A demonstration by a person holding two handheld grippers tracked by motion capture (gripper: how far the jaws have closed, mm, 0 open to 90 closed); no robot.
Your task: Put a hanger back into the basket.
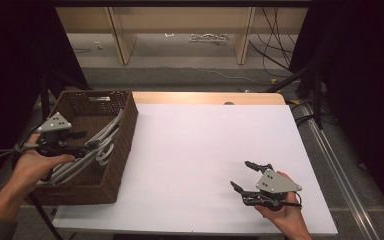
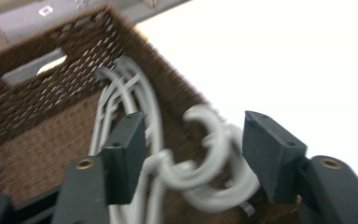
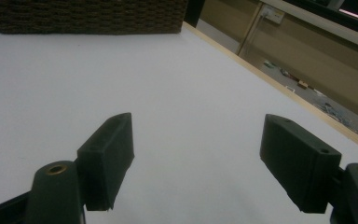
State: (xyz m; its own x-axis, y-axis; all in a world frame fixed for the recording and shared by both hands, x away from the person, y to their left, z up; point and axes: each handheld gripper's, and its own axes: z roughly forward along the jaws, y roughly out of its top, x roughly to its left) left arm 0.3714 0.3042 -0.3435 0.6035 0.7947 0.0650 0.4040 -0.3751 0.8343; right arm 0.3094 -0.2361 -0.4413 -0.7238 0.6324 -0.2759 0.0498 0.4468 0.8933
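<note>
A dark brown wicker basket stands at the table's left edge, with several light grey plastic hangers lying in it along its right wall. My left gripper hovers over the basket with its jaws apart. In the left gripper view the hangers' curved hooks lie just beyond and between the fingers, and the pads do not press on them. My right gripper rests low over the white table at the front right, open and holding nothing.
The basket's side shows far off in the right gripper view across the white surface. A wooden strip borders the table's far edge. Beyond it are shelf legs and cables on the floor.
</note>
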